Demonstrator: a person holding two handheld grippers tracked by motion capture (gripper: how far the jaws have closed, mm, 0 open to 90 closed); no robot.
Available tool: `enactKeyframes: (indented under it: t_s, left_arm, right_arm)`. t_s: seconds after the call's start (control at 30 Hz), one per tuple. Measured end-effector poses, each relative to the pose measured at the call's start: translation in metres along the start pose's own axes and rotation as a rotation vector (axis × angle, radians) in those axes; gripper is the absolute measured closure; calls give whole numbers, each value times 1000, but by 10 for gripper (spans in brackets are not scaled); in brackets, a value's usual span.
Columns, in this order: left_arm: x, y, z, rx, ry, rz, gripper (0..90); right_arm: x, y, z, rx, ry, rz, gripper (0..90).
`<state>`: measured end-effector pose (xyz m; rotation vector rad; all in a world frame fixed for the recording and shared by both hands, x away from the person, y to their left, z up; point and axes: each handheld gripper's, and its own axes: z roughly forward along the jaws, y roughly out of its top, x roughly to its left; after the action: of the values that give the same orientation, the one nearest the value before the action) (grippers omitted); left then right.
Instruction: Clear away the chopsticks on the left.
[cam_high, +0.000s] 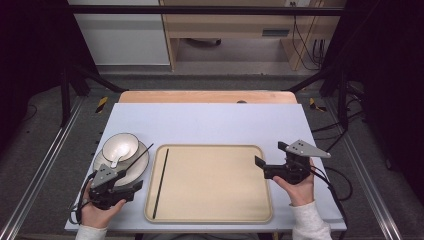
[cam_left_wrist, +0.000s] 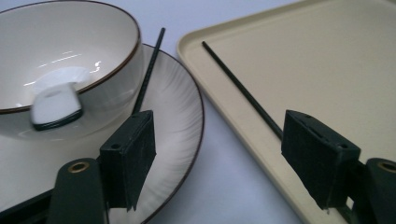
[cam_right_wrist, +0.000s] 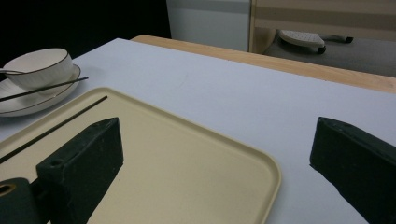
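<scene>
A beige tray lies in the middle of the table, with one black chopstick along its left side. Left of it, a white bowl with a white spoon in it stands on a white plate. A second chopstick leans across the plate's rim beside the bowl. My left gripper is open at the plate's near right edge, its jaws straddling the gap between plate and tray with nothing in them. My right gripper hangs open and holds nothing by the tray's right rim.
The pale blue table top stretches bare behind the tray, ending at a wooden strip. Metal rails run along both sides of the table. A wooden desk and cables stand on the floor beyond.
</scene>
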<state>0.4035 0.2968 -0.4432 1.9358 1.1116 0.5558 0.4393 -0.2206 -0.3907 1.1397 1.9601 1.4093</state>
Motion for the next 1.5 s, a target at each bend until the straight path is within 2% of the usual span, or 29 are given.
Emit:
enactKeyframes:
  t_s: [0.07, 0.1, 0.17, 0.23, 0.43, 0.6, 0.67, 0.7, 0.77, 0.9, 1.03, 1.07, 1.5]
  left_arm:
    - [2, -1, 0, 3, 8, 1, 274]
    - [6, -3, -1, 15, 34, 2, 281]
    - [9, -4, -1, 18, 36, -6, 300]
    - [17, -6, -2, 15, 53, -23, 321]
    - [28, -8, 2, 27, 79, -17, 395]
    - [35, -8, 4, 42, 81, -10, 476]
    - [38, -8, 6, 40, 79, -20, 510]
    - [40, -7, 7, 53, 79, -10, 510]
    - [40, -6, 9, 53, 74, -15, 564]
    - [40, -5, 16, 82, 83, 15, 619]
    - [40, -5, 18, 97, 91, 28, 672]
    - [39, -5, 19, 94, 92, 19, 686]
    - [38, -4, 22, 122, 83, 28, 817]
  right_arm:
    - [0, 0, 0, 0, 0, 0, 29]
    - [0, 0, 0, 0, -2, 0, 29]
    - [0, 0, 0, -2, -2, -1, 29]
    - [0, 0, 0, -4, -2, 3, 29]
    - [0, 1, 0, -1, -5, 0, 29]
    - [2, 1, 1, 4, -4, 0, 30]
    - [2, 0, 2, 5, -2, -4, 30]
    - [2, 0, 2, 8, -4, -3, 30]
    - [3, -1, 4, 15, -1, -7, 30]
    - [3, -1, 4, 14, -2, -8, 30]
    - [3, 0, 3, 8, -1, -6, 30]
    - [3, 0, 3, 9, -1, -7, 30]
    - [3, -1, 6, 22, 0, -8, 30]
